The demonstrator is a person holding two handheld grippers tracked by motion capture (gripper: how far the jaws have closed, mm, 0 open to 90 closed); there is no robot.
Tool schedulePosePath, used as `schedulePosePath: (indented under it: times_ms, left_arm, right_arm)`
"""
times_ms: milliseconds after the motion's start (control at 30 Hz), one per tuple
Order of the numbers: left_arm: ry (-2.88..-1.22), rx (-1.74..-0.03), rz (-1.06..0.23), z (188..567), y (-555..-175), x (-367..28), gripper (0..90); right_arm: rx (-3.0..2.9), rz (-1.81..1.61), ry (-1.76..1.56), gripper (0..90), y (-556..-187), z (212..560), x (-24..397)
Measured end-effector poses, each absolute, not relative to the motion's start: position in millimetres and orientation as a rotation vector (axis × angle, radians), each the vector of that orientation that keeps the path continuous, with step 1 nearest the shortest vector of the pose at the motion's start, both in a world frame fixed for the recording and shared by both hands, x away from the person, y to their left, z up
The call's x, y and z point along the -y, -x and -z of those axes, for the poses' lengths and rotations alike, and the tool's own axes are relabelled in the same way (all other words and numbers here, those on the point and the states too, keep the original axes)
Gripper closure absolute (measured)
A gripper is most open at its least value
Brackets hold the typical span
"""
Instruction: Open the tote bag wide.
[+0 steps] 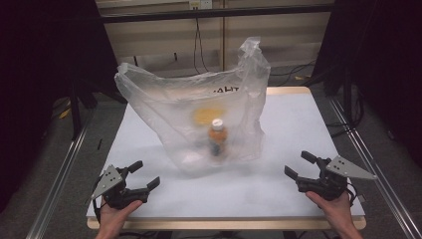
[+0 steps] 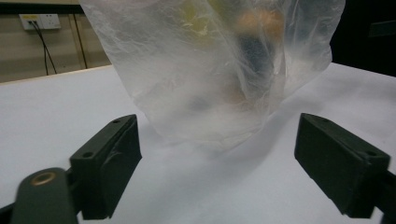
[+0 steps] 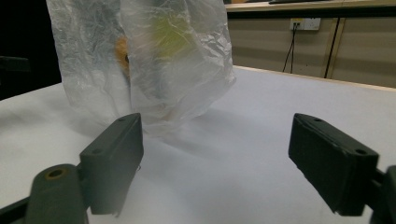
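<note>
A clear plastic bag [image 1: 194, 114] stands upright in the middle of the white table [image 1: 278, 184]. Inside it a bottle [image 1: 217, 137] with a white cap and orange top stands upright, with something yellow [image 1: 206, 115] behind it. My left gripper [image 1: 144, 174] rests near the front left corner, open, nothing between its jaws, and it points at the bag [image 2: 210, 70]. My right gripper [image 1: 299, 165] sits near the front right, also open and empty, aimed at the bag [image 3: 140, 60] from the other side. Both stay a short way off the bag.
The table's wooden front edge [image 1: 224, 224] runs just behind the hands. Metal rails [image 1: 59, 174] flank the table on both sides. Cables and a wall socket [image 1: 199, 5] lie beyond the far edge. Bare tabletop lies between the grippers and the bag.
</note>
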State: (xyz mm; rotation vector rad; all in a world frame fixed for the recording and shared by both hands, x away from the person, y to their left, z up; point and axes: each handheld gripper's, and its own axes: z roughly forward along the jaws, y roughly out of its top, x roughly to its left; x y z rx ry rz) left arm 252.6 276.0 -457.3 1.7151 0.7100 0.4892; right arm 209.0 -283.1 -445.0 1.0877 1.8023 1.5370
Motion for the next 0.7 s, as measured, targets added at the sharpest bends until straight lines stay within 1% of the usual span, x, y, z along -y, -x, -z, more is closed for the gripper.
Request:
schedulePosePath:
  times_ms: [67, 100, 133, 167, 200, 267, 300, 333, 367, 400, 433, 467, 500, 567, 600, 633, 700]
  left_arm:
    - [-1.709, -0.717, -0.481, 457.2, -252.8, -274.8, 15.4]
    - [-1.709, -0.712, -0.485, 457.1, -252.8, -275.6, 20.2]
    - [-1.709, -0.712, -0.485, 457.1, -252.8, -275.6, 22.4]
    - [-1.718, -0.708, -0.486, 457.0, -252.9, -276.2, 22.4]
    - [-1.712, -0.726, -0.485, 456.9, -252.2, -275.5, 24.8]
    - [-1.720, -0.711, -0.482, 456.5, -252.5, -275.7, 33.3]
    - [-1.713, -0.695, -0.458, 456.7, -252.9, -275.7, 40.0]
    - [-1.723, -0.681, -0.466, 456.1, -252.9, -276.3, 45.3]
    - [-1.727, -0.687, -0.473, 455.7, -252.2, -275.0, 50.6]
    - [-1.738, -0.685, -0.483, 455.1, -252.1, -274.2, 52.4]
    - [-1.742, -0.673, -0.470, 454.7, -252.6, -273.5, 57.5]
    - [-1.741, -0.672, -0.463, 454.3, -252.5, -272.0, 61.6]
    - [-1.744, -0.662, -0.456, 453.9, -252.7, -271.2, 63.2]
    - [-1.754, -0.651, -0.434, 452.9, -252.8, -268.6, 69.8]
    - [-1.754, -0.625, -0.391, 452.7, -254.2, -268.0, 70.9]
    - [-1.780, -0.628, -0.408, 451.5, -254.1, -267.8, 75.2]
    - [-1.779, -0.629, -0.380, 450.6, -254.4, -266.0, 78.0]
  right_arm:
    - [-1.801, -1.538, -1.090, 19.7, -208.9, 445.1, 283.0]
    - [-1.808, -1.535, -1.087, 22.5, -209.1, 445.3, 283.1]
    - [-1.813, -1.543, -1.083, 25.4, -209.5, 445.5, 283.2]
    - [-1.813, -1.543, -1.083, 25.4, -209.5, 445.5, 283.2]
    - [-1.818, -1.551, -1.091, 27.8, -209.6, 445.6, 283.0]
    - [-1.823, -1.553, -1.084, 35.5, -210.5, 445.9, 283.5]
    - [-1.830, -1.567, -1.082, 42.7, -211.0, 445.9, 283.7]
    - [-1.839, -1.575, -1.073, 46.1, -212.1, 446.3, 284.6]
    - [-1.840, -1.576, -1.079, 51.2, -212.4, 446.6, 284.7]
    - [-1.850, -1.583, -1.071, 55.4, -213.2, 446.7, 285.2]
    - [-1.854, -1.592, -1.075, 59.0, -213.7, 446.6, 285.5]
    - [-1.854, -1.596, -1.067, 66.4, -214.8, 446.8, 285.7]
    - [-1.870, -1.615, -1.054, 70.4, -215.7, 446.7, 286.1]
    - [-1.881, -1.627, -1.046, 77.5, -217.0, 446.4, 285.5]
    - [-1.891, -1.626, -1.043, 80.2, -217.4, 445.9, 284.9]
    - [-1.900, -1.624, -1.040, 83.0, -217.8, 445.3, 284.8]
    - [-1.909, -1.645, -1.037, 87.7, -218.5, 444.1, 283.8]
